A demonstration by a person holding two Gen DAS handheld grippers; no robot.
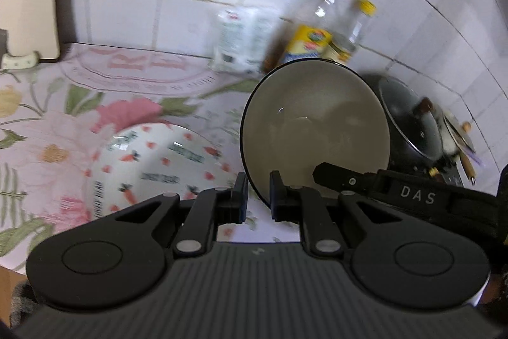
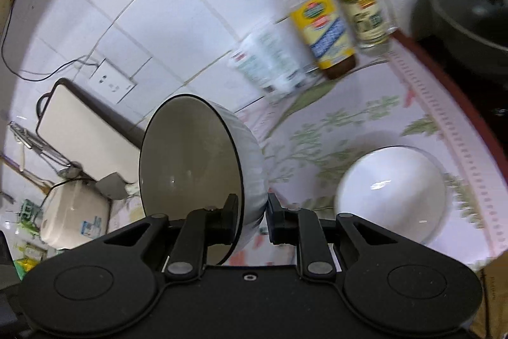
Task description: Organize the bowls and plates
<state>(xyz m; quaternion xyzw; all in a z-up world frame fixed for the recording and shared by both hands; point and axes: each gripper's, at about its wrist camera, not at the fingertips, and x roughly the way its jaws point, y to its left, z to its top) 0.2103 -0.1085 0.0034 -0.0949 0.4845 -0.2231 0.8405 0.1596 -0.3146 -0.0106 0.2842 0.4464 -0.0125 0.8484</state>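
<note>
Bowls sit across the floral surface [image 1: 47, 129]; furthest left, the carrot-print bowl [image 1: 152, 167] rests tilted on the cloth, just beside the left hand-held gripper [image 1: 258, 196], whose fingers stand narrowly apart around the rim of the black-rimmed bowl [image 1: 314, 129]; that bowl is held on edge above the surface by the right hand-held gripper [image 2: 252, 215], clamped on its wall; a plain white bowl [image 2: 392, 193] lies further right; two bottles [image 2: 320, 21] stand against the tiled wall.
</note>
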